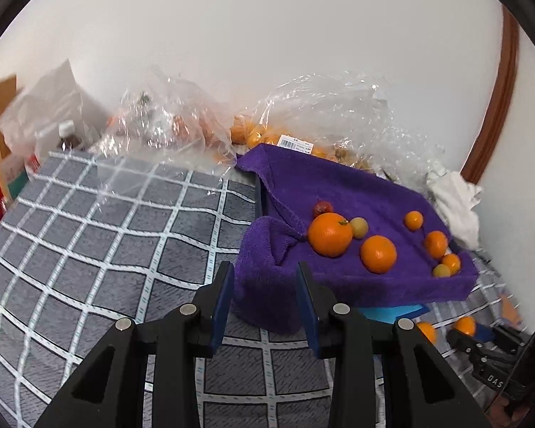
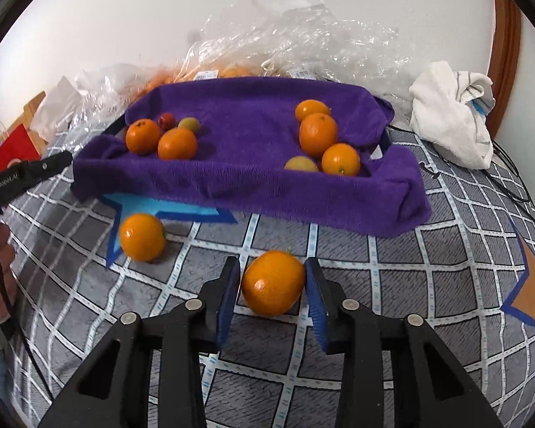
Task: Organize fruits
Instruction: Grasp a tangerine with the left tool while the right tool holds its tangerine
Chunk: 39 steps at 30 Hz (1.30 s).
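Grey checked cloth (image 2: 392,285) covers the surface below a white wall, with crumpled clear plastic bags (image 2: 303,28) of fruit heaped along the back. At the centre sits a tray draped in a purple towel (image 2: 253,164); oranges and smaller yellowish and red fruits lie in it in two clusters, one at each end. The right gripper (image 2: 273,285) reaches low over the cloth, its blue-padded jaws spread on either side of an orange (image 2: 273,283) that rests just in front of the tray; whether the pads touch the fruit cannot be told. A second loose orange (image 2: 142,237) lies to its left, on the edge of a blue star-shaped mat (image 2: 182,210) that pokes out from under the towel. The left gripper (image 1: 264,299) hovers at the tray's left corner, its jaws spread and holding nothing, a fold of towel showing between them. A bunched white cloth (image 2: 453,125) sits at the far right, beside the tray.
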### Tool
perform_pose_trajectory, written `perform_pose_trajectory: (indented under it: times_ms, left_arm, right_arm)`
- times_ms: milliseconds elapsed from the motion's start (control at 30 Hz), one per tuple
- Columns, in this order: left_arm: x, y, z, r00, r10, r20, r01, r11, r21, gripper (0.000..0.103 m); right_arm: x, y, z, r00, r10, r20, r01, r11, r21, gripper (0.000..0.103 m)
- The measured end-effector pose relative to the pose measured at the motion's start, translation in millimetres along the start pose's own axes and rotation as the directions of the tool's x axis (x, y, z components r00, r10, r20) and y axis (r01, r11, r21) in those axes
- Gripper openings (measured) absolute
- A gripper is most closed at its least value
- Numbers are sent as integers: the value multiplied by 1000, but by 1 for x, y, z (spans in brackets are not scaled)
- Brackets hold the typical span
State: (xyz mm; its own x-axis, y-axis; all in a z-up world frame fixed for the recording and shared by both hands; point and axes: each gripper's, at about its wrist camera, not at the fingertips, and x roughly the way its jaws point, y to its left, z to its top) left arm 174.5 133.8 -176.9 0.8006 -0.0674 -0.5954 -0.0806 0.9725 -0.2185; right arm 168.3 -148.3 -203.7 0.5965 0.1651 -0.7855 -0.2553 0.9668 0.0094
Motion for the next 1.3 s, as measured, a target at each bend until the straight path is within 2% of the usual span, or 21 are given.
perform_pose_trajectory:
  times_ms: [233, 533, 733, 967, 1133, 1300]
  left_arm:
    - [-2, -8, -1, 1000, -28, 3, 28, 999, 34, 33]
    - [3, -11, -4, 992, -120, -49, 122, 992, 35, 33]
    - [-1, -28, -11, 983, -170, -72, 178, 978, 107, 33]
    - [-2, -41, -18, 968, -226, -108, 241, 958, 158, 33]
    - [-1, -49, -24, 962, -227, -154, 249, 957, 146, 35]
    - [-7, -81, -38, 958, -214, -191, 251, 947, 200, 38]
  right_arm:
    - [-5, -5, -3, 999, 37, 14, -37, 999, 21, 34]
    - [-11, -5, -3, 998, 34, 45, -35, 999, 24, 34]
    - [-18, -19, -5, 995, 53, 80, -61, 993, 98, 34]
    - [-21, -21, -4, 992, 74, 102, -86, 990, 113, 34]
    - [-24, -26, -6, 990, 70, 120, -87, 986, 143, 34]
    - [-31, -29, -11, 991, 69, 116, -84, 988, 132, 34]
